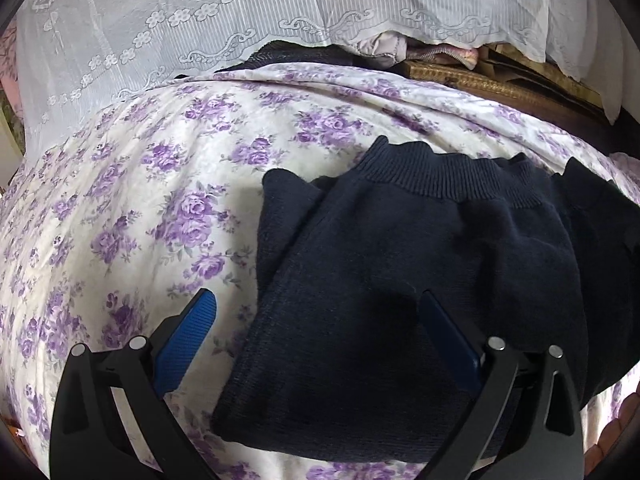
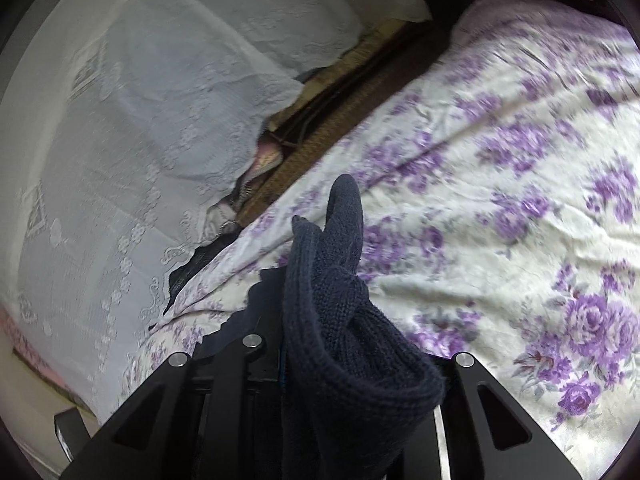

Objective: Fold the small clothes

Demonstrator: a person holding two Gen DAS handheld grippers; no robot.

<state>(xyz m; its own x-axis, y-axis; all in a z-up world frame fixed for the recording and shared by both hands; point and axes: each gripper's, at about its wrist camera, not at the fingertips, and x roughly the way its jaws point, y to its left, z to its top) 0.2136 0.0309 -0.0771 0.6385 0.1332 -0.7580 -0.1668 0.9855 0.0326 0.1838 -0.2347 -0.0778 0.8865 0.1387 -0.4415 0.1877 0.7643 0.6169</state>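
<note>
A dark navy knit garment (image 1: 400,280) with a ribbed band along its far edge lies partly folded on the purple-flowered bedspread (image 1: 140,208). My left gripper (image 1: 316,300) is open and hovers over the garment's near left part: one blue pad is over the bedspread, the other over the knit. In the right wrist view my right gripper (image 2: 320,320) is shut on a bunched fold of the navy knit (image 2: 340,288), which sticks up between the fingers and hides their tips.
A white lace cloth (image 1: 200,20) drapes over things at the far side of the bed, with folded clothes (image 1: 384,50) and a woven brown edge (image 1: 500,84) showing beneath it. The bedspread (image 2: 500,200) stretches out to the right.
</note>
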